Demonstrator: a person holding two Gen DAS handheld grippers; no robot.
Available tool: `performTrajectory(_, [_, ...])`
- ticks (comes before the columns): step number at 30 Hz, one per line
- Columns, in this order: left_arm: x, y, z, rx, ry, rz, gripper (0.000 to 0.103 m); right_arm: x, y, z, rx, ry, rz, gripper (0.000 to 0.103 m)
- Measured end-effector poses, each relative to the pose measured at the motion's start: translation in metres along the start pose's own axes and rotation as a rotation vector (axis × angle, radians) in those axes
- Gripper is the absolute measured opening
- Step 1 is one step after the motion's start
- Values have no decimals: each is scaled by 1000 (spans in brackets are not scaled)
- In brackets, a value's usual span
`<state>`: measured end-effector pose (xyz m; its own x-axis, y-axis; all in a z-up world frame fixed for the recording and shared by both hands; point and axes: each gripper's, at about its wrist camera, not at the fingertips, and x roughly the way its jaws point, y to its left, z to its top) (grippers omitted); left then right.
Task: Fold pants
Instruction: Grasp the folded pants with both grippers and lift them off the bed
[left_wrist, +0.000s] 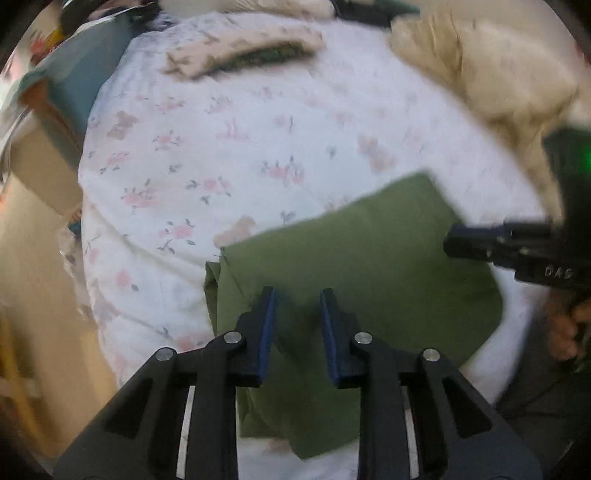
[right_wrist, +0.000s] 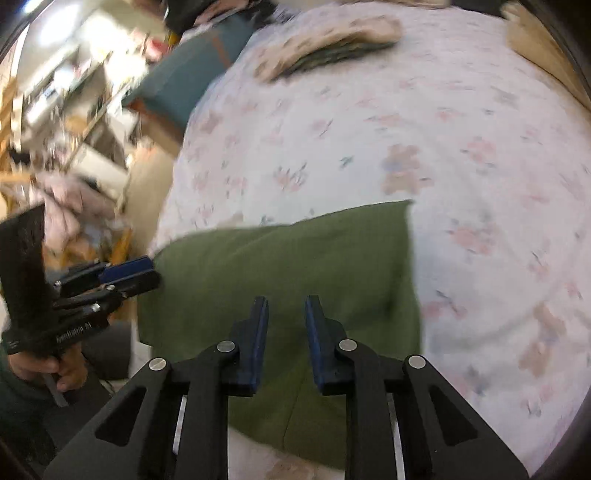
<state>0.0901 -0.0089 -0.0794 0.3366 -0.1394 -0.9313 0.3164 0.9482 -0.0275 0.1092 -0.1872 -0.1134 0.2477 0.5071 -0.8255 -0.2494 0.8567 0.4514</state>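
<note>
The green pants (left_wrist: 369, 269) lie folded into a compact rectangle on the floral bedsheet (left_wrist: 221, 147); they also show in the right wrist view (right_wrist: 288, 266). My left gripper (left_wrist: 297, 295) is open and empty, hovering over the pants' near left part. My right gripper (right_wrist: 282, 301) is open and empty above the pants' near edge. The right gripper also shows at the right edge of the left wrist view (left_wrist: 454, 242), over the pants' right edge. The left gripper shows at the left of the right wrist view (right_wrist: 151, 271), at the pants' left corner.
A folded floral cloth (left_wrist: 240, 51) lies at the far side of the bed. A beige pillow (left_wrist: 498, 77) sits at the far right. A teal cushion (left_wrist: 85, 74) is at the far left. A cluttered room with shelves (right_wrist: 74, 110) lies beyond the bed's left edge.
</note>
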Motion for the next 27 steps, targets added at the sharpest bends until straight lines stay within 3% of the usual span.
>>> performTrajectory(1, [13,-2,0,30,10,55,16,13,0,4,-2,15,-16,22])
performTrajectory(3, [35,3,3,33,15,88,13,34,-2,10,8,32,-15,21])
performTrajectory(8, [67,18,5,-2,59,51,12,65,-11,15,24,51,-18,11])
performTrajectory(10, [74,19,3,-10,69,35,12,72,-18,13,40,60,-24,3])
performTrajectory(14, [88,24,-1,8,85,-1,13,83,-35,4,78,97,-26,0])
performTrajectory(19, [82,23,0,-30,92,1,13,81,-30,2,36,89,-44,0])
performTrajectory(23, [51,22,-1,-121,61,-1,16,58,-29,2,65,38,6,0])
performTrajectory(24, [39,22,-3,-143,60,-41,21,42,-29,3,85,-1,39,12])
performTrajectory(26, [17,28,-8,-182,46,-171,59,11,-33,1,125,-87,72,56])
performTrajectory(27, [7,32,-12,-208,27,-195,69,-1,-37,0,147,-120,77,85])
